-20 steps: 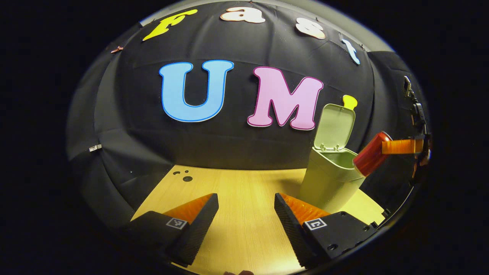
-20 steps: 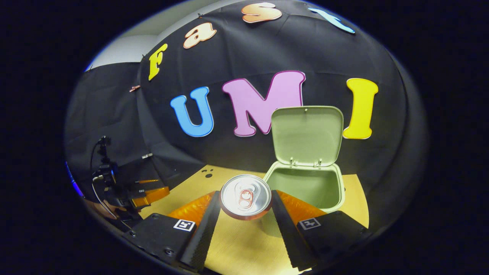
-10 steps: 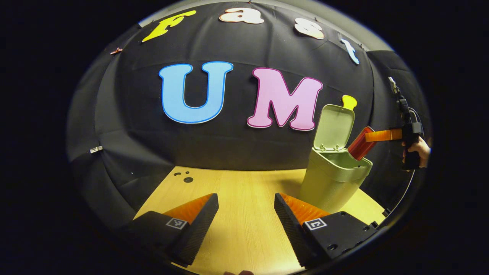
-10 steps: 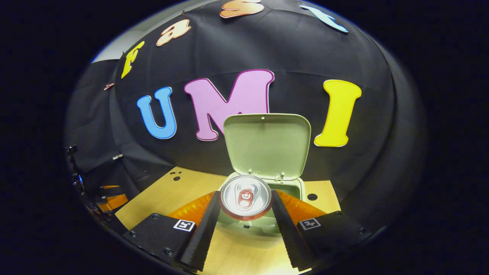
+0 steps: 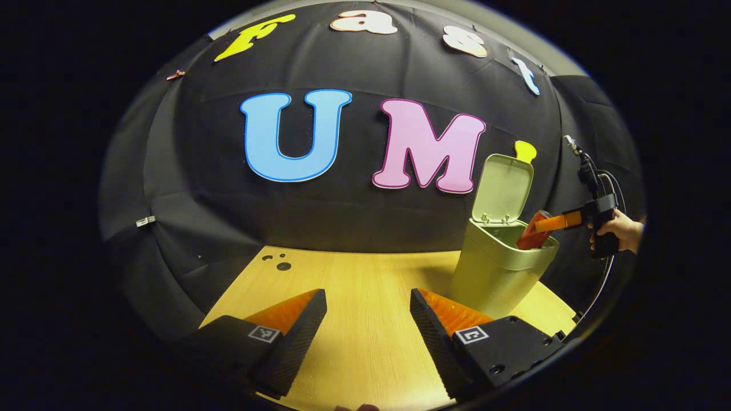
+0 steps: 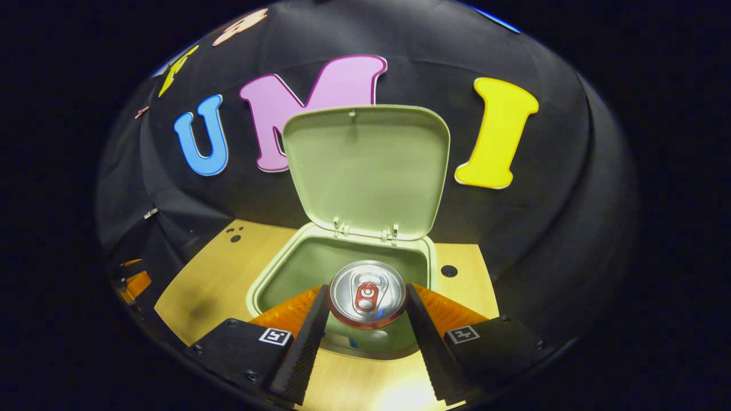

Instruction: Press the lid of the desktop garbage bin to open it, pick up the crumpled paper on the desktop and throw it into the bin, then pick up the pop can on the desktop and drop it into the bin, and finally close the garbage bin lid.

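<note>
— Where's the can?

— My right gripper (image 6: 367, 311) has both fingers clamped on the can (image 6: 367, 292), top facing the camera, over the bin (image 6: 268, 274) mouth. In the left gripper view the can (image 5: 532, 233) dips inside the rim.

— Lid?

— The lid (image 6: 365, 168) stands upright.

— Left side?

— My left gripper (image 5: 368, 319) is spread wide, holding nothing, above the table (image 5: 365, 279).
</note>
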`<action>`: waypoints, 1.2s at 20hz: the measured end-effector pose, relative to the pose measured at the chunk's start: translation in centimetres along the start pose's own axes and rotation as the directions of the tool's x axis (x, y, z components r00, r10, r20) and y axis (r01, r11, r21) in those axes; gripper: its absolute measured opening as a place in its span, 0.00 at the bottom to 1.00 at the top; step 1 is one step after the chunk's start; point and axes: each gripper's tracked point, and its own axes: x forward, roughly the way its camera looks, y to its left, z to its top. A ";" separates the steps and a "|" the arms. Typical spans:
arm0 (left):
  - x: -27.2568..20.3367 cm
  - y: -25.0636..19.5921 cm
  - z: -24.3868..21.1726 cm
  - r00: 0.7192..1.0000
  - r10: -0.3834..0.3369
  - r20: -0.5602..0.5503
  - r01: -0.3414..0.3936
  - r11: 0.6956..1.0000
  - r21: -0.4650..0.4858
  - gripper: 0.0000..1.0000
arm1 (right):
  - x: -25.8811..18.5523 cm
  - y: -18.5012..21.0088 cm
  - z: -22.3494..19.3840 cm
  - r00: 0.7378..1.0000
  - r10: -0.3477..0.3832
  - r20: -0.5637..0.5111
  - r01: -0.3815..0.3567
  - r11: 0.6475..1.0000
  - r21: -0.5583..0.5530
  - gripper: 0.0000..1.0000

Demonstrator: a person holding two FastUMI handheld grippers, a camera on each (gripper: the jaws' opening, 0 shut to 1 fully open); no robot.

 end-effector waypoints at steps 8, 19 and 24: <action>-0.3 0.4 -0.3 1.000 0.008 -0.008 -0.008 1.000 0.007 0.95 | 1.7 -0.2 -1.5 0.999 -0.009 -0.051 0.010 0.999 0.031 0.83; -0.5 0.7 -0.3 1.000 0.013 -0.008 -0.013 1.000 0.008 0.95 | 2.1 0.0 -1.6 0.998 -0.024 -0.062 0.025 1.000 0.006 0.85; -0.5 0.8 -0.2 1.000 0.012 -0.005 -0.011 1.000 0.011 0.95 | 1.9 0.1 -0.8 0.999 -0.029 -0.045 0.030 0.999 0.020 0.92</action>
